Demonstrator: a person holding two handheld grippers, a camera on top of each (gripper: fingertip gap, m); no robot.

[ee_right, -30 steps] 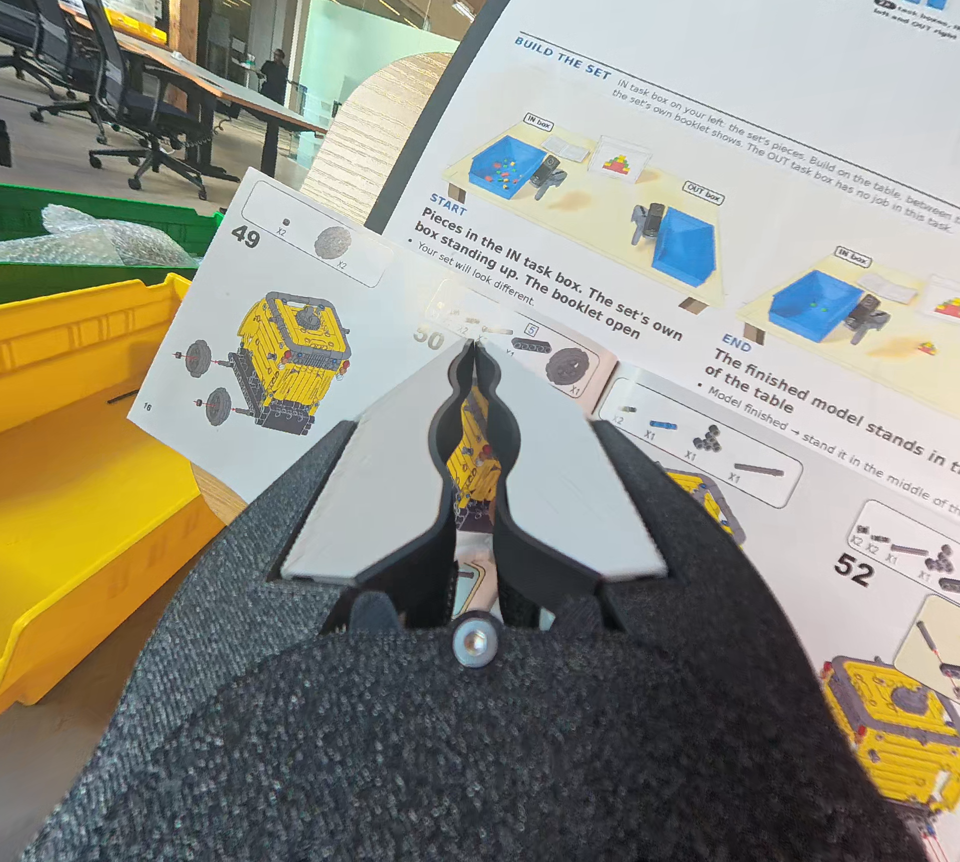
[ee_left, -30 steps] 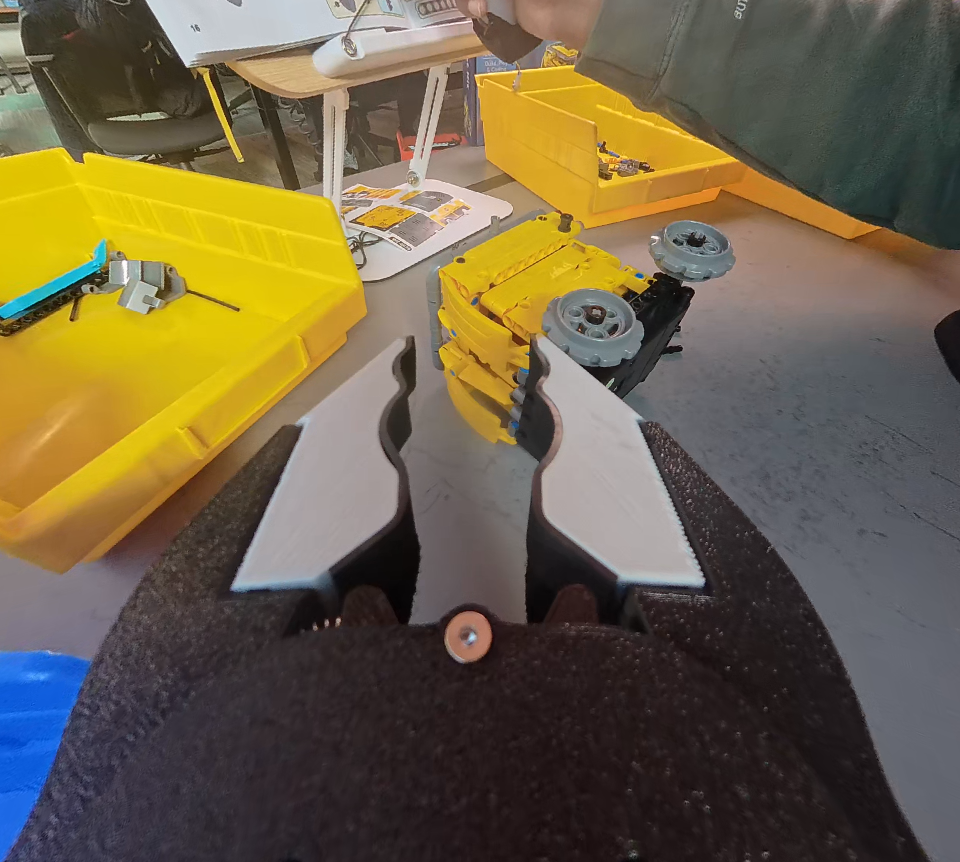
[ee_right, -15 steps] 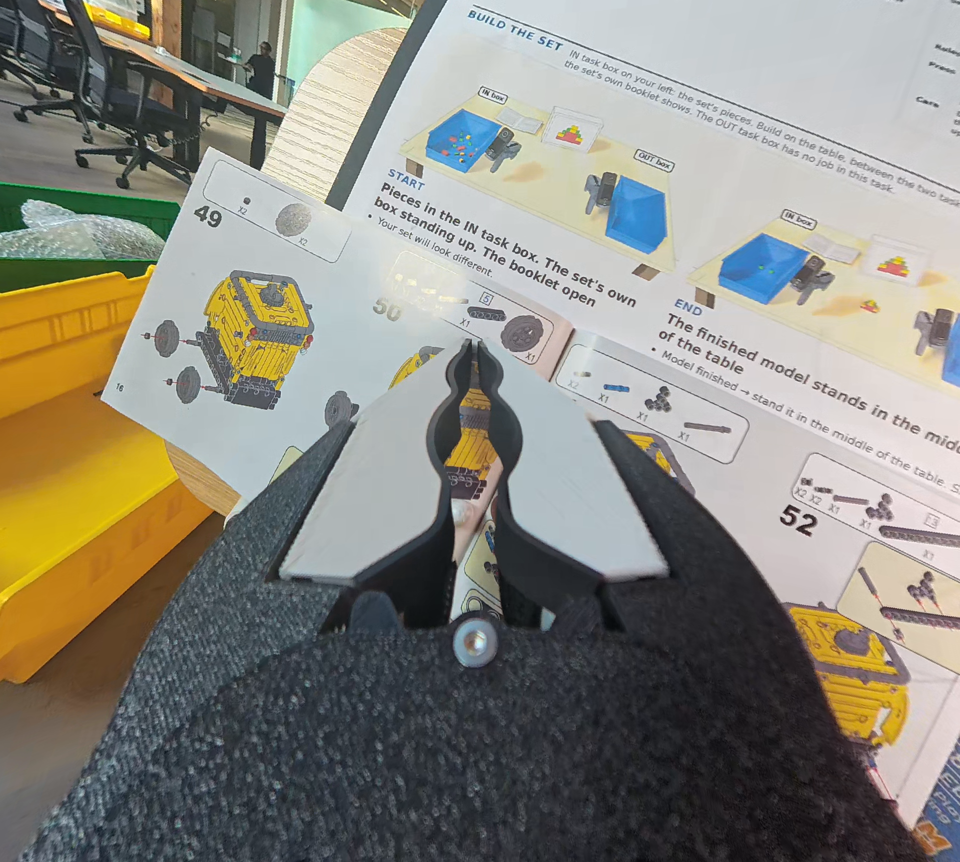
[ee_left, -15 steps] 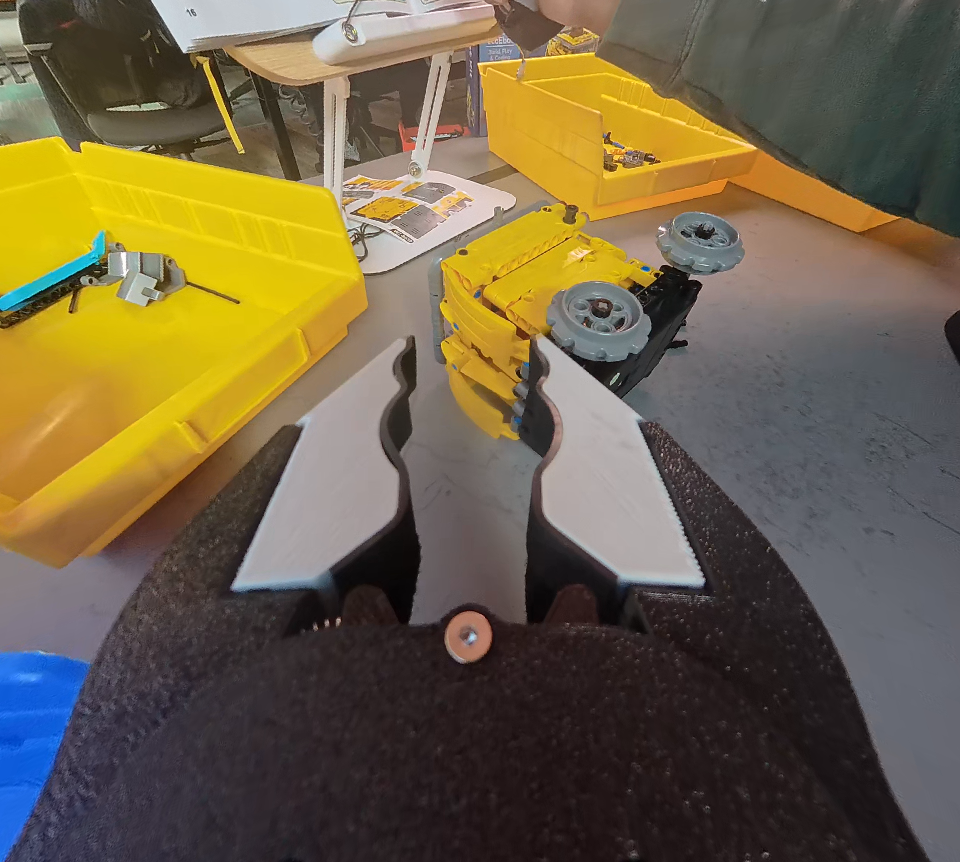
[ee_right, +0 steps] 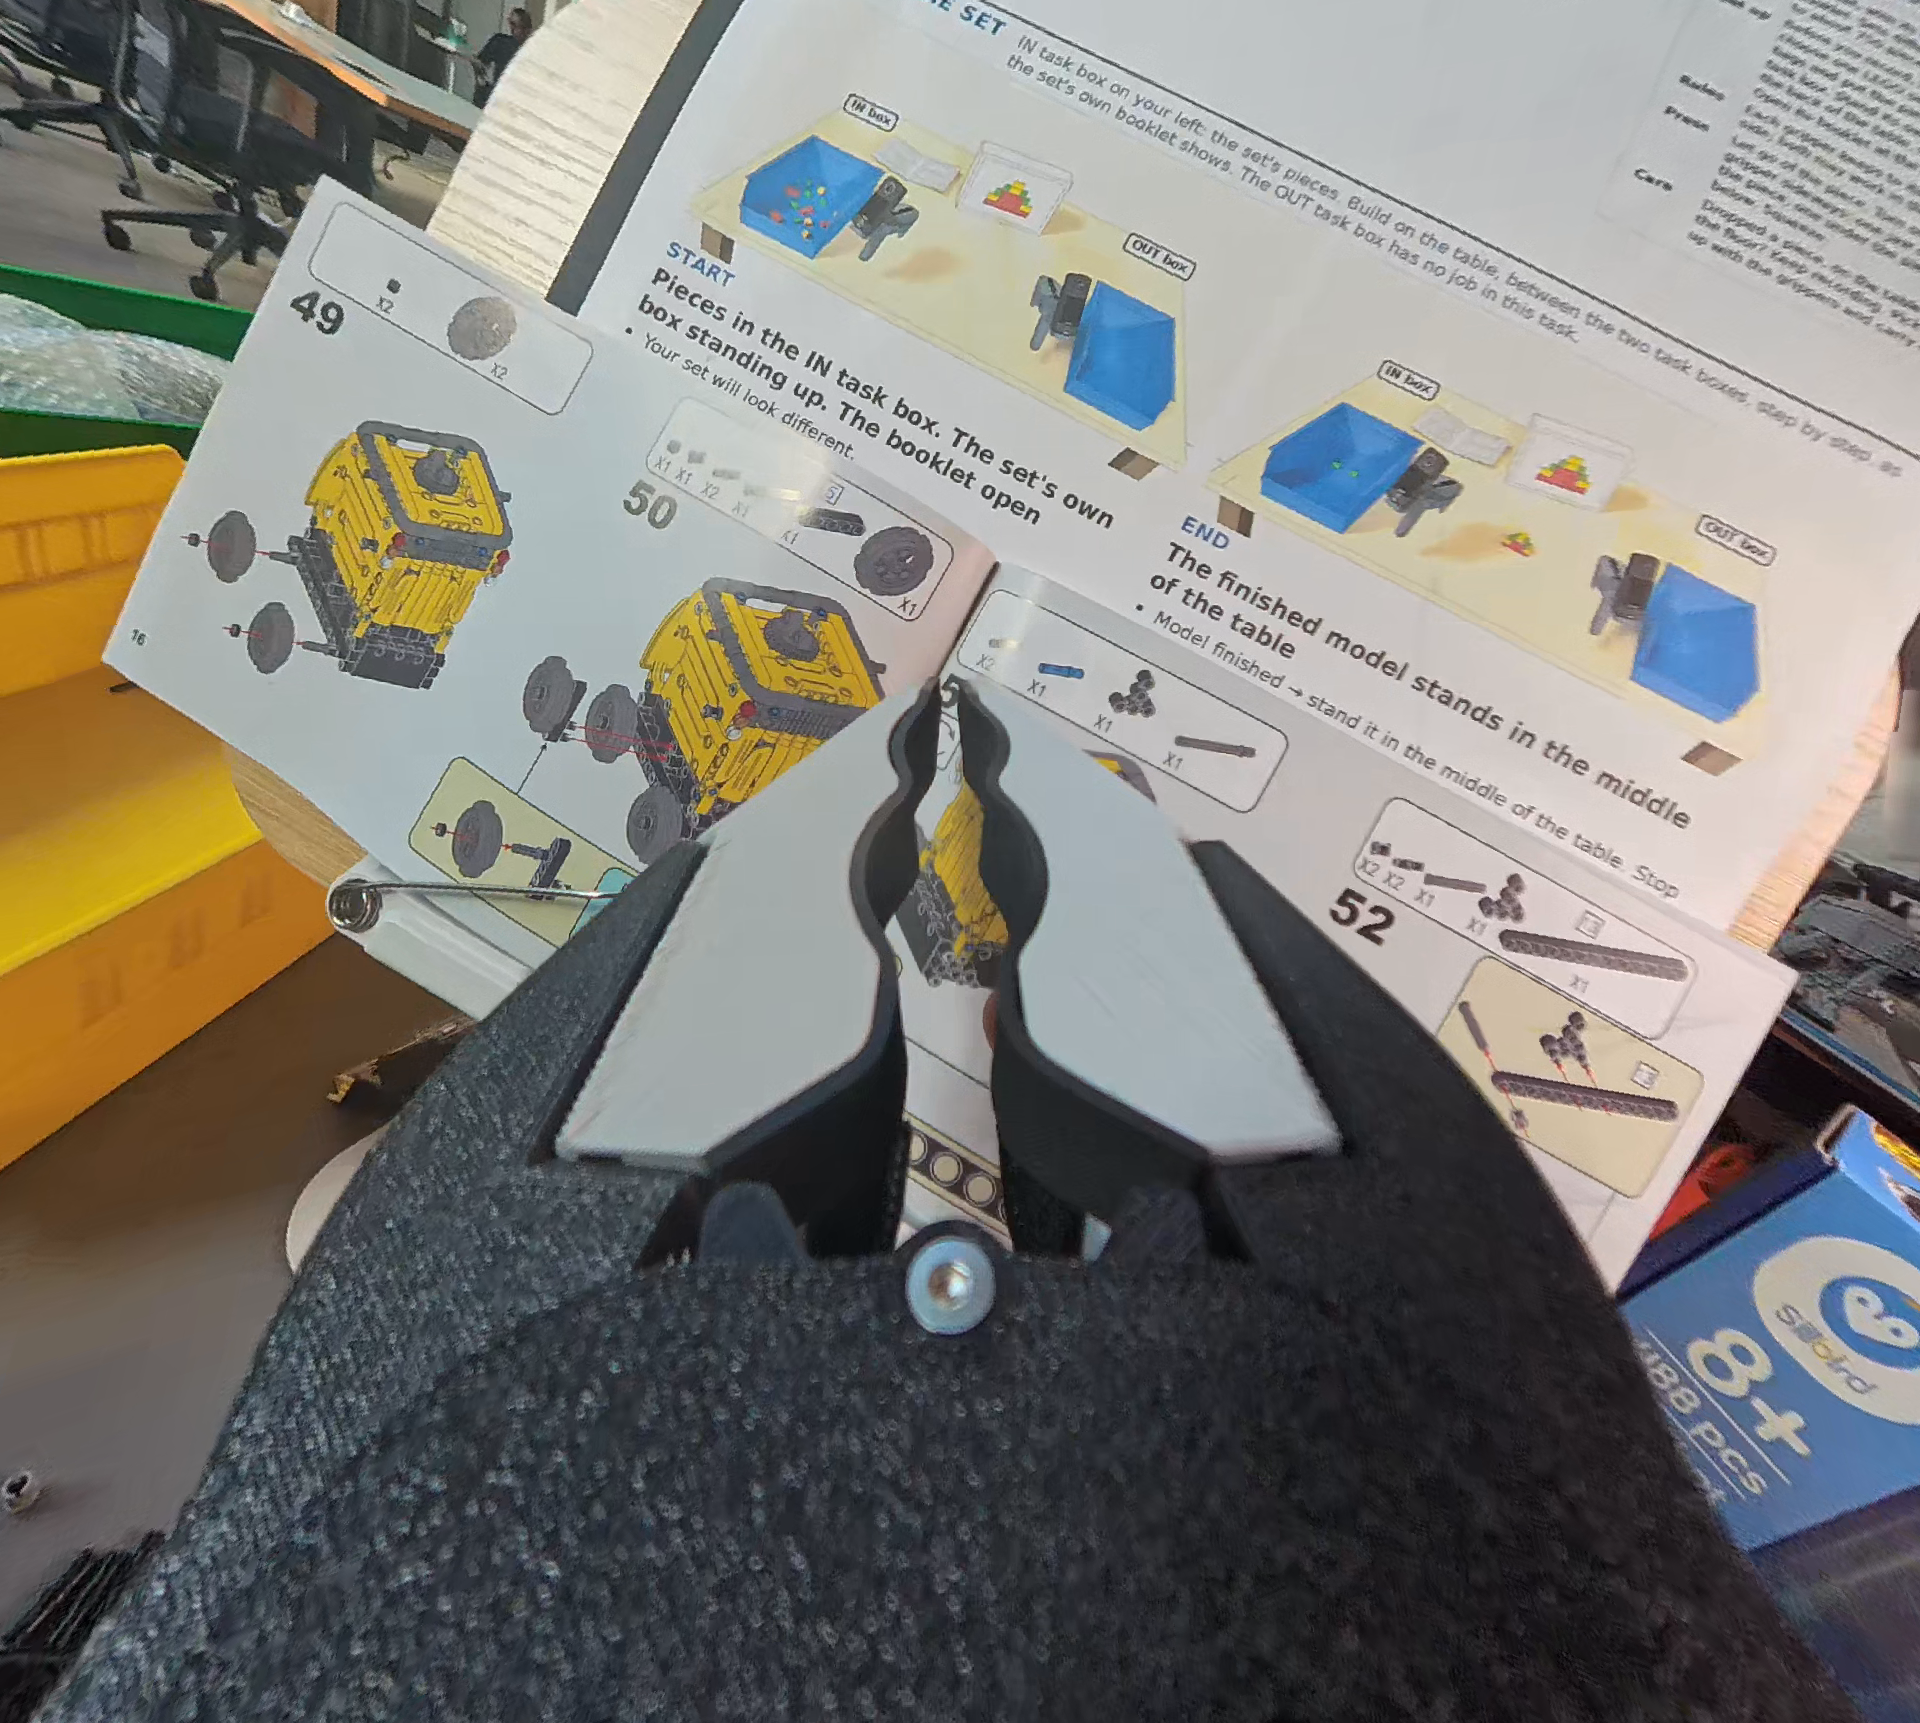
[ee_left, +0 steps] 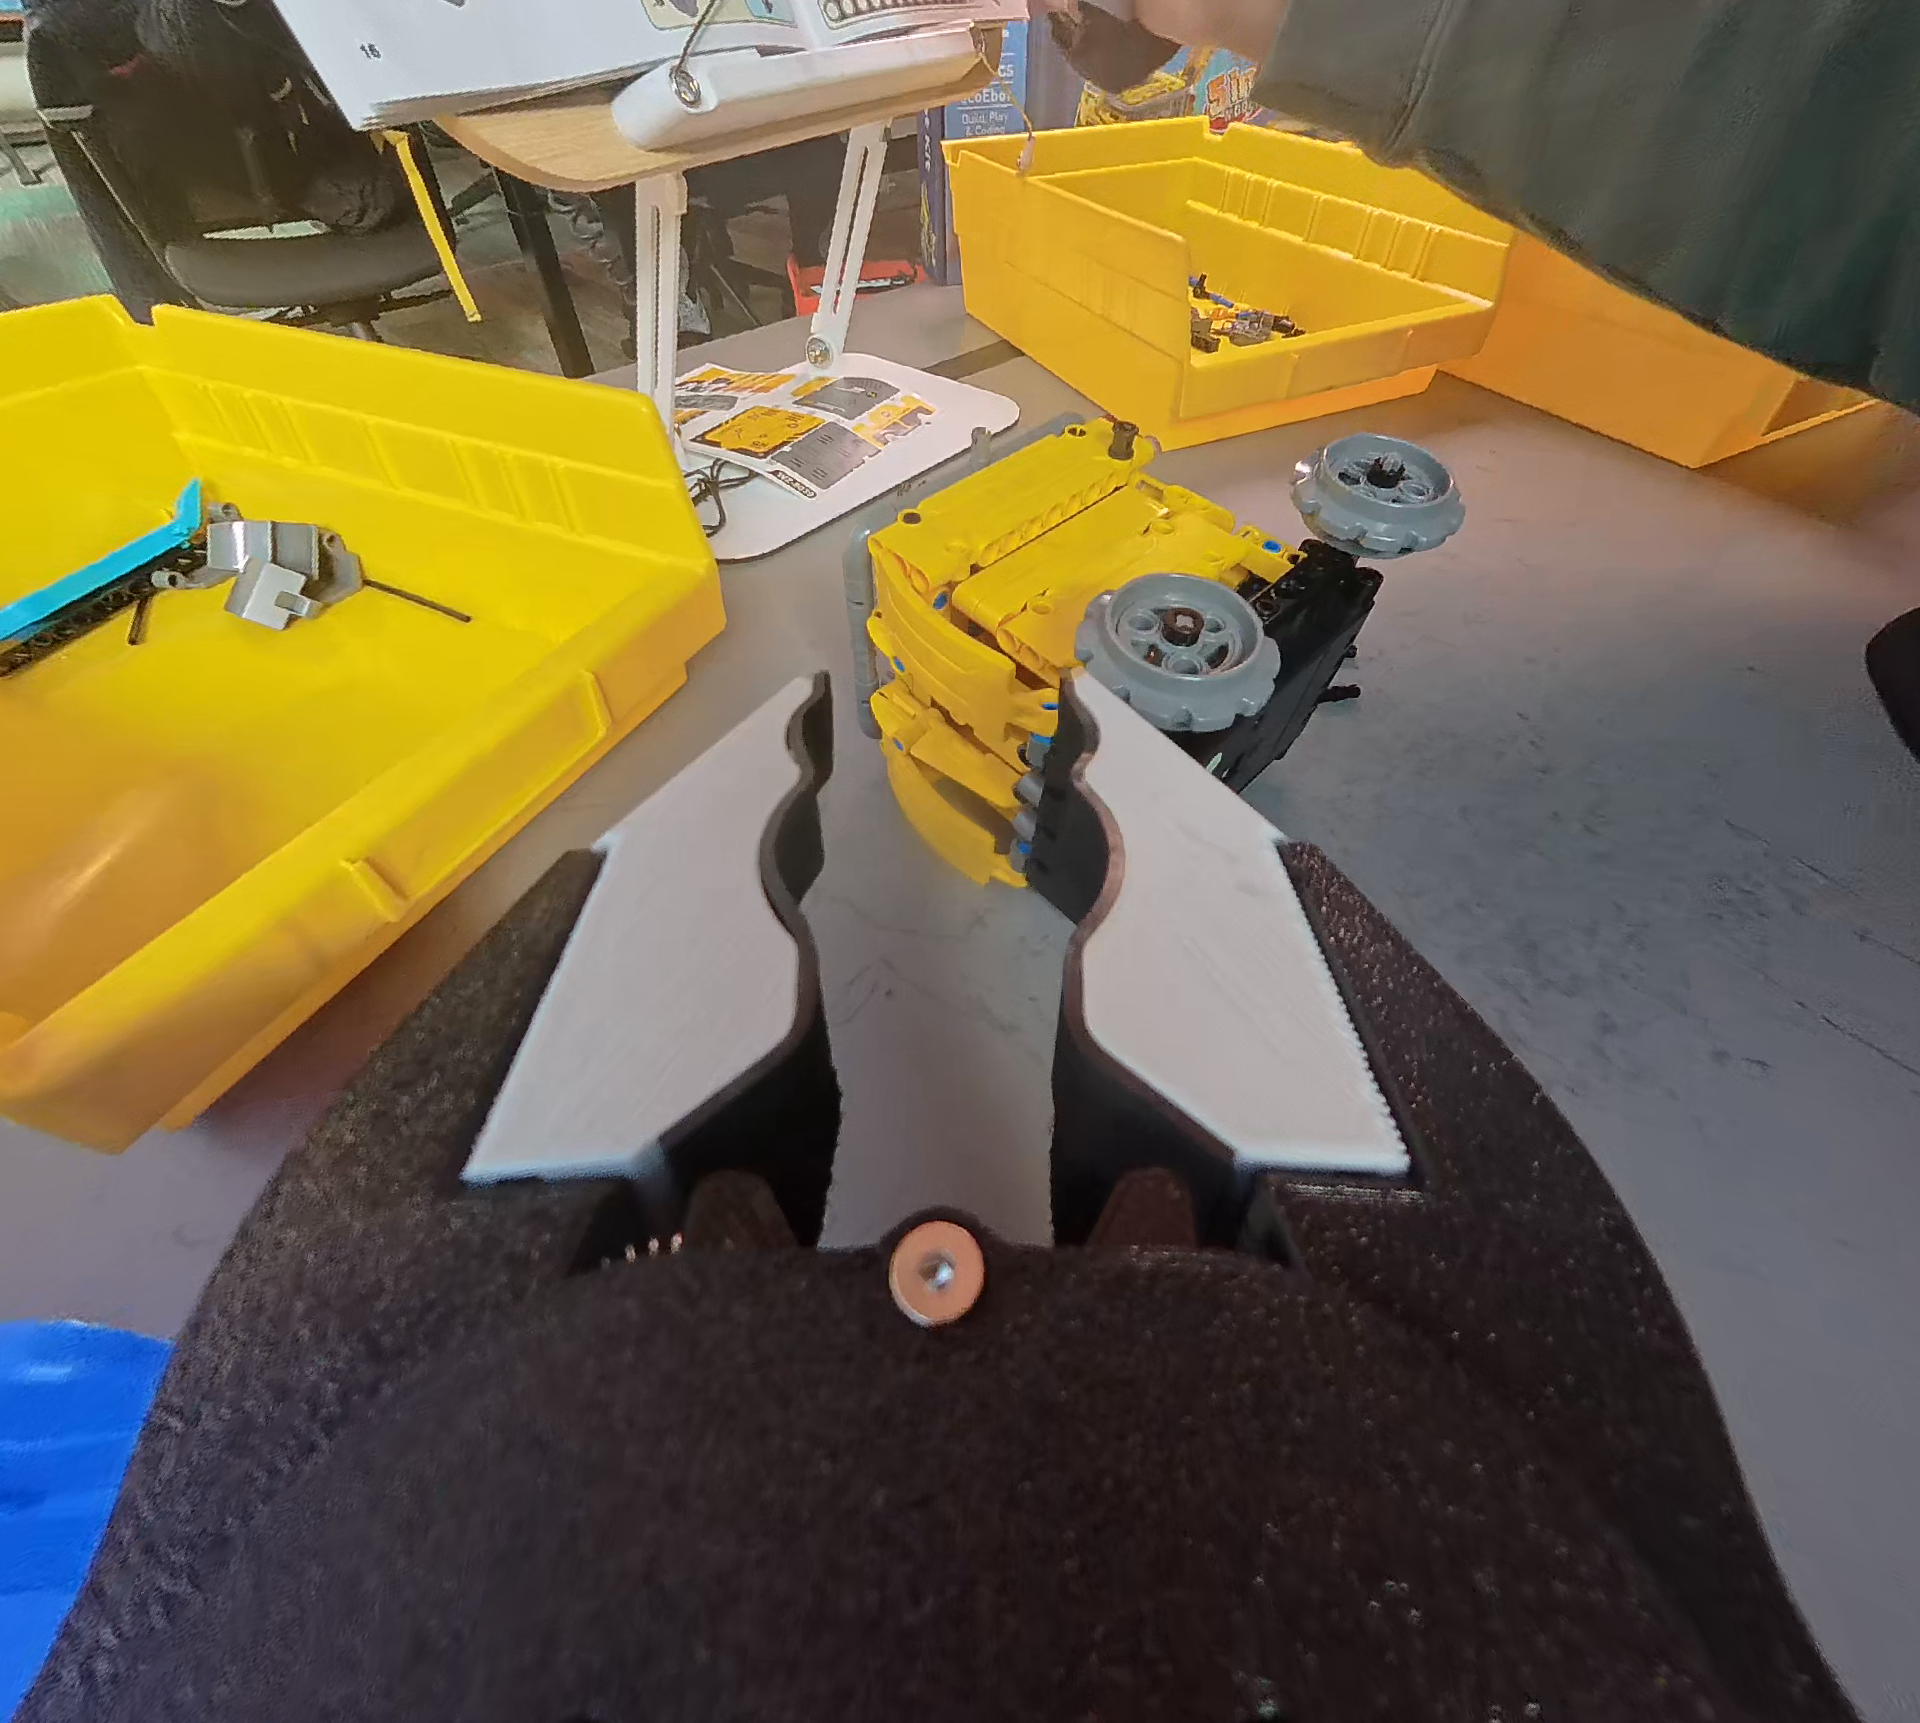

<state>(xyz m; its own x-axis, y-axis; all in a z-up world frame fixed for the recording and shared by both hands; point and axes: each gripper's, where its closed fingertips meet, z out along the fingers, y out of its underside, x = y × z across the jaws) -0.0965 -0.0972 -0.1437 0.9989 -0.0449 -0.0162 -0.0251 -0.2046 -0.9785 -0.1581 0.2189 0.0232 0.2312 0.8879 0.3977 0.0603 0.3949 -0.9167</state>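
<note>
**Left gripper wide beside the model, right gripper pinched at the booklet**

The left gripper (ee_left: pixel 940 707) sits low over the grey table (ee_left: pixel 1558 894), fingers spread with nothing between them. Its right fingertip lies against or just before the near edge of the yellow model (ee_left: pixel 997 593), at frame centre; I cannot tell if they touch. Bare table lies to the model's right and toward the lower right. To the left, the rim of a yellow bin (ee_left: pixel 644 634) stands close to the left finger.

That bin holds a blue-and-grey assembly (ee_left: pixel 208 561) at its upper left. A second bin (ee_left: pixel 1091 271), upper right, holds a few small dark pieces (ee_left: pixel 1236 317).

The right gripper (ee_right: pixel 943 702) has its tips almost together, a thin gap left, in front of the open booklet (ee_right: pixel 499 593) on its stand (ee_left: pixel 748 84). Whether it pinches a page I cannot tell. A printed sheet (ee_right: pixel 1299 167) stands behind the booklet, and a blue box (ee_right: pixel 1797 1330) sits at lower right.
</note>
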